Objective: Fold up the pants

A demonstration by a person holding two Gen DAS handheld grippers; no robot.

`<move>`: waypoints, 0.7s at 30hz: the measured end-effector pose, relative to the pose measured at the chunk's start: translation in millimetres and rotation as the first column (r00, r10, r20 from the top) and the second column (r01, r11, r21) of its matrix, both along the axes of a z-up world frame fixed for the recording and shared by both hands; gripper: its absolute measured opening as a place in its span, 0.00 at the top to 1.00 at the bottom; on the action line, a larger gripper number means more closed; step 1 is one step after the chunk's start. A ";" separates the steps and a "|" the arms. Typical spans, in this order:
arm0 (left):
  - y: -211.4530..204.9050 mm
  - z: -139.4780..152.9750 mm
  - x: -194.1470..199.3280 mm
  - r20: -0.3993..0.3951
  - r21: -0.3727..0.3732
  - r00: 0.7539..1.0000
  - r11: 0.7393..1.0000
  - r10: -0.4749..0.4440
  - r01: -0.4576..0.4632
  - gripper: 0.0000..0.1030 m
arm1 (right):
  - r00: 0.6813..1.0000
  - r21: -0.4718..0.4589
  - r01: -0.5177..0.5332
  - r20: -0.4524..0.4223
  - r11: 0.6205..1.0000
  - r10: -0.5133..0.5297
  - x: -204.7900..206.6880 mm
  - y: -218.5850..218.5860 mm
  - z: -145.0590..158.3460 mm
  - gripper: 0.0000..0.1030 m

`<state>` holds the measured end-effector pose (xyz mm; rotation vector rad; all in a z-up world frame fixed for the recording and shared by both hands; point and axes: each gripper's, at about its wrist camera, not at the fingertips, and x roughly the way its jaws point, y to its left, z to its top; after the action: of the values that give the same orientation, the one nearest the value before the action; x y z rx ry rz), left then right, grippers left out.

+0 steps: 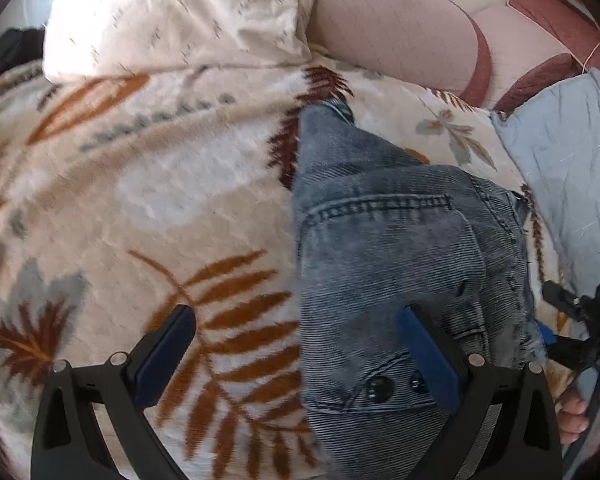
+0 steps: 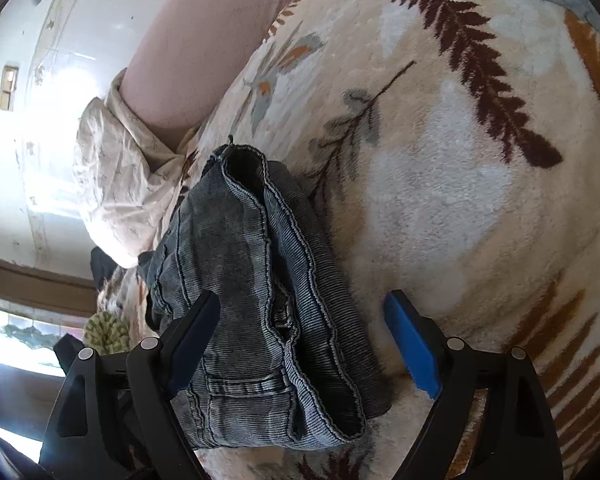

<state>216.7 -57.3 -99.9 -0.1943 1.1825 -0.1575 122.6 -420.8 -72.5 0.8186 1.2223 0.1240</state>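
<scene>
Folded grey-blue denim pants (image 1: 400, 248) lie in a bundle on a leaf-patterned blanket (image 1: 160, 200) covering a bed, with the left gripper (image 1: 296, 344) and right gripper (image 2: 300, 336) both released, jaws spread wide above the fabric.

The folded jeans (image 1: 400, 256) lie on a fleecy leaf-print blanket (image 1: 148, 200), back pocket and waistband buttons facing up. The left gripper (image 1: 300, 356) hangs above them with jaws wide apart: its right finger is over the denim near the buttons, its left finger over bare blanket. Beyond lie a cream pillow (image 1: 172, 16) and a pale blue cloth (image 1: 568, 168). At the right edge, the right gripper (image 1: 580, 320) shows, with a hand (image 1: 580, 416) below it.
</scene>
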 end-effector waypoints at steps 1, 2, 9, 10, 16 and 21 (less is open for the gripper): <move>-1.6 -1.2 0.9 -0.006 -0.009 1.000 1.000 -0.001 0.001 0.00 | 1.000 -0.009 -0.006 0.000 1.000 0.006 0.5 2.0 0.2 0.16; -3.5 -1.6 0.7 -0.004 -0.012 1.000 1.000 -0.003 0.003 0.00 | 1.000 -0.021 -0.013 0.000 1.000 0.013 1.1 4.4 0.4 0.15; -10.4 -3.7 2.4 0.004 -0.024 1.000 0.999 -0.024 0.024 0.00 | 0.999 -0.057 -0.052 0.004 0.997 0.052 5.5 17.2 -1.2 0.09; -11.3 -4.8 3.5 0.002 -0.031 1.000 0.999 -0.023 0.023 0.00 | 0.998 -0.050 -0.061 0.004 0.997 0.061 6.3 19.7 -1.7 0.09; -16.8 -12.0 9.4 -0.021 -0.067 1.000 0.998 -0.004 0.003 0.00 | 0.995 0.013 -0.102 -0.005 0.995 0.102 8.8 30.8 -4.7 0.09; -17.7 -6.7 3.2 0.017 -0.061 1.000 0.998 -0.004 0.005 0.00 | 0.995 0.056 -0.097 0.000 0.994 0.097 9.1 28.6 -6.6 0.09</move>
<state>219.9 -75.0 -106.6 -0.2433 1.1619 -0.1993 131.7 -392.2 -79.1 0.8083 1.2667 0.2375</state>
